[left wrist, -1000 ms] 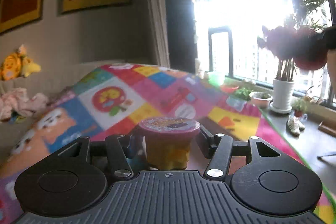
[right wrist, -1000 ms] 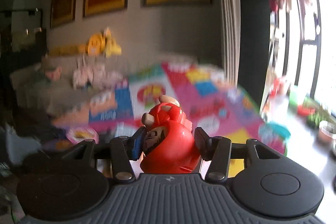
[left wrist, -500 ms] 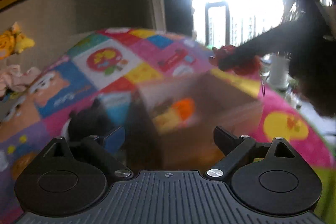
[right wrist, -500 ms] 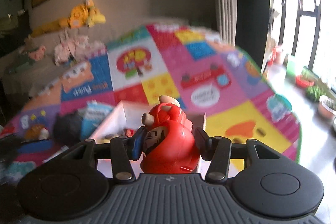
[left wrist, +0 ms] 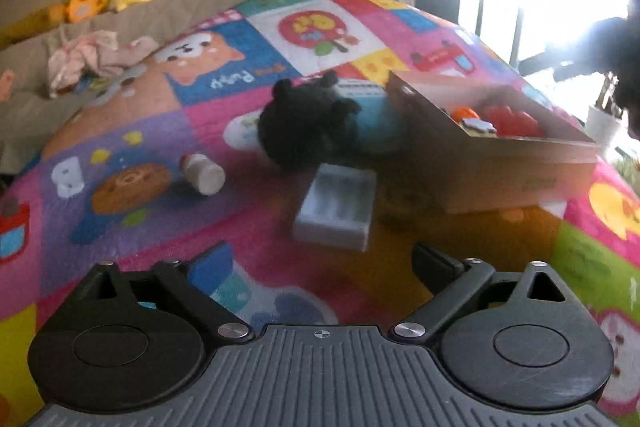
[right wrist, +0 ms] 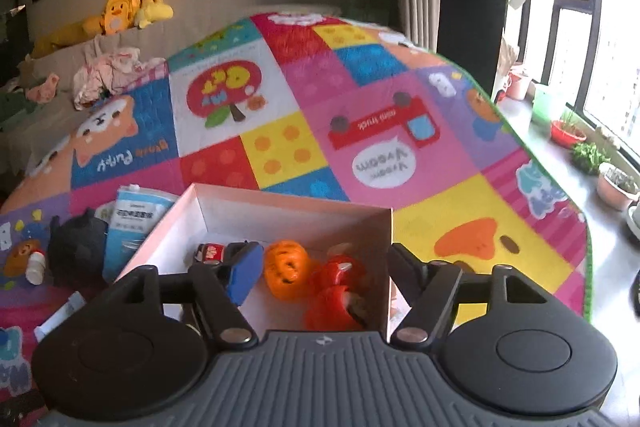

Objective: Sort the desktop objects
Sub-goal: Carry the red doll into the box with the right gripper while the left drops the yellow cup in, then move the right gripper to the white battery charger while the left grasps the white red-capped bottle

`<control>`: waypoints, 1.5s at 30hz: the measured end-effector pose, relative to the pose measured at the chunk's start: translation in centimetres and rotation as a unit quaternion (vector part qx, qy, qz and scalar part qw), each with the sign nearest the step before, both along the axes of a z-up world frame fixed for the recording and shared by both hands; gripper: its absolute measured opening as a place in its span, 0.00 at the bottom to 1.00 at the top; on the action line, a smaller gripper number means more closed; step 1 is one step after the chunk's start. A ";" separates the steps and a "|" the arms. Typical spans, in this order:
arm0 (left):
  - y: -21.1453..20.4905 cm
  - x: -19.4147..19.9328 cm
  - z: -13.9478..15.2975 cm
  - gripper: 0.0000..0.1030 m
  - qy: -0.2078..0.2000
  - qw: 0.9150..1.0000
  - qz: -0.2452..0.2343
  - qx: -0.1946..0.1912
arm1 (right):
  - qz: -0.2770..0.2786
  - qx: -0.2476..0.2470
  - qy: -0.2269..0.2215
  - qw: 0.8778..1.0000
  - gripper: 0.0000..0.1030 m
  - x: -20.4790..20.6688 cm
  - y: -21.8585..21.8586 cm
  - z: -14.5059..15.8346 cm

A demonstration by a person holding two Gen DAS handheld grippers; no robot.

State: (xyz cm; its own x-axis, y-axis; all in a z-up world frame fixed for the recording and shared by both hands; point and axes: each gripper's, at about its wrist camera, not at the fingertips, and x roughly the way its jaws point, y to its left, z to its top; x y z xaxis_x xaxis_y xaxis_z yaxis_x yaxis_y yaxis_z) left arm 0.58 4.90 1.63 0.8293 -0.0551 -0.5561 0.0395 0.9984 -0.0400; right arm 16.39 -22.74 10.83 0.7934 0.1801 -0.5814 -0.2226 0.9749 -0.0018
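**Both grippers hang empty over a toy-strewn play mat**

The left gripper (left wrist: 322,265) holds its jaws spread wide with nothing between them, poised above the colourful patchwork mat (left wrist: 132,131). Just ahead of it lies a small grey tray (left wrist: 335,205), and beyond that a black plush toy (left wrist: 306,121) sits against a blue-and-white packet (left wrist: 370,107). A small white bottle (left wrist: 203,174) lies on its side to the left, apart from the rest.

The right gripper (right wrist: 320,273) also has its jaws parted and empty, hovering over the near end of an open cardboard box (right wrist: 280,205). Inside the box, directly beneath the gripper, rest a red toy figure (right wrist: 336,297), an orange pumpkin toy (right wrist: 286,265) just beside it and a small red-and-white item (right wrist: 210,251) to the left. The box stands on the mat, with the plush toy and packet just outside its left wall.

Farther back, yellow stuffed toys (right wrist: 128,9) line a sofa back against the wall, and potted plants (right wrist: 588,155) sit on the window ledge at right.
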 end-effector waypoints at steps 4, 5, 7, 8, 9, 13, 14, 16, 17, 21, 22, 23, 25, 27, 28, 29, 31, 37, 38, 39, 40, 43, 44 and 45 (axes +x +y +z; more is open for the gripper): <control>0.2 0.1 -0.1 0.97 0.003 1.000 0.012 -0.011 | 0.031 0.003 0.000 1.000 0.70 -1.8 1.9 0.6; 0.3 0.1 -0.1 0.97 0.002 1.000 0.015 -0.015 | 0.042 0.009 0.002 0.999 0.73 -2.6 2.5 0.5; 0.7 0.0 -0.1 0.97 -0.001 0.999 0.030 -0.026 | 0.073 0.019 0.005 0.997 0.75 -4.6 4.1 0.0; 1.1 -0.2 -0.1 0.97 -0.006 0.998 0.047 -0.033 | 0.094 0.020 0.006 0.995 0.75 -5.8 5.0 -0.4; 1.5 -0.4 0.0 0.97 -0.012 0.997 0.064 -0.040 | 0.118 0.016 0.002 0.993 0.75 -7.2 6.2 -0.9; 4.3 -1.5 0.3 0.97 -0.035 0.984 0.154 -0.088 | 0.178 -0.020 -0.024 0.984 0.75 -11.8 10.3 -2.9; 4.8 -1.7 0.4 0.97 -0.039 0.981 0.170 -0.087 | 0.190 -0.026 -0.025 0.981 0.74 -12.4 11.2 -3.5; 6.0 -2.2 0.7 0.97 -0.049 0.976 0.202 -0.069 | 0.215 -0.054 -0.027 0.975 0.63 -13.4 13.6 -4.6; 6.6 -2.4 0.7 0.97 -0.050 0.974 0.210 -0.067 | 0.226 -0.069 -0.029 0.971 0.53 -13.5 14.8 -5.1; 8.9 -2.8 0.2 0.98 -0.040 0.963 0.238 -0.117 | 0.256 -0.095 -0.045 0.961 0.43 -12.9 19.0 -6.3; 9.2 -2.6 0.1 0.98 -0.036 0.962 0.240 -0.123 | 0.261 -0.097 -0.046 0.959 0.43 -12.4 20.0 -6.6; 9.2 -2.5 0.1 0.98 -0.034 0.963 0.238 -0.123 | 0.264 -0.100 -0.045 0.958 0.43 -11.9 20.8 -6.8; 8.9 -2.4 0.2 0.98 -0.036 0.966 0.228 -0.116 | 0.263 -0.109 -0.031 0.958 0.41 -10.6 22.3 -7.6; 8.6 -2.6 0.2 0.98 -0.043 0.968 0.221 -0.108 | 0.259 -0.109 -0.004 0.960 0.31 -9.6 22.7 -8.3; 8.4 -2.7 0.3 0.98 -0.046 0.969 0.218 -0.106 | 0.258 -0.103 0.001 0.961 0.30 -9.7 22.4 -8.5; 8.3 -2.6 0.2 0.98 -0.046 0.970 0.215 -0.107 | 0.261 -0.098 0.005 0.960 0.30 -9.9 22.0 -8.5; 8.3 -2.5 0.1 0.98 -0.041 0.971 0.208 -0.109 | 0.271 -0.084 0.022 0.959 0.29 -10.7 20.4 -8.1; 7.5 -2.3 0.2 0.98 -0.038 0.977 0.189 -0.089 | 0.282 -0.091 0.039 0.954 0.29 -14.9 13.8 -7.7; 7.3 -2.2 0.2 0.98 -0.038 0.979 0.184 -0.084 | 0.275 -0.093 0.042 0.956 0.29 -15.4 12.4 -7.6; 7.0 -2.1 0.3 0.98 -0.036 0.981 0.176 -0.077 | 0.267 -0.097 0.042 0.958 0.29 -15.8 11.2 -7.6; 6.7 -1.9 0.3 0.98 -0.033 0.983 0.168 -0.070 | 0.254 -0.107 0.039 0.960 0.30 -16.0 10.0 -7.6; 6.0 -0.8 0.4 0.98 -0.014 0.991 0.123 -0.050 | 0.180 -0.138 0.020 0.974 0.50 -16.1 6.9 -7.8; 5.7 -0.4 0.5 0.98 -0.009 0.994 0.103 -0.042 | 0.154 -0.136 0.016 0.979 0.65 -15.9 5.9 -7.8; 5.5 0.2 0.7 0.98 -0.011 0.996 0.087 -0.030 | 0.126 -0.126 0.012 0.984 0.75 -15.7 4.8 -7.6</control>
State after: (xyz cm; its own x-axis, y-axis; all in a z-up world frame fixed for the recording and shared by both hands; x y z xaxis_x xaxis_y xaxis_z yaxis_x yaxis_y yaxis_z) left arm 0.74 10.37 2.35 0.8414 0.0576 -0.5373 -0.1324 0.9860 -0.1015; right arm 0.65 -17.96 3.22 0.7274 0.2174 -0.6508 -0.4600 0.8583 -0.2275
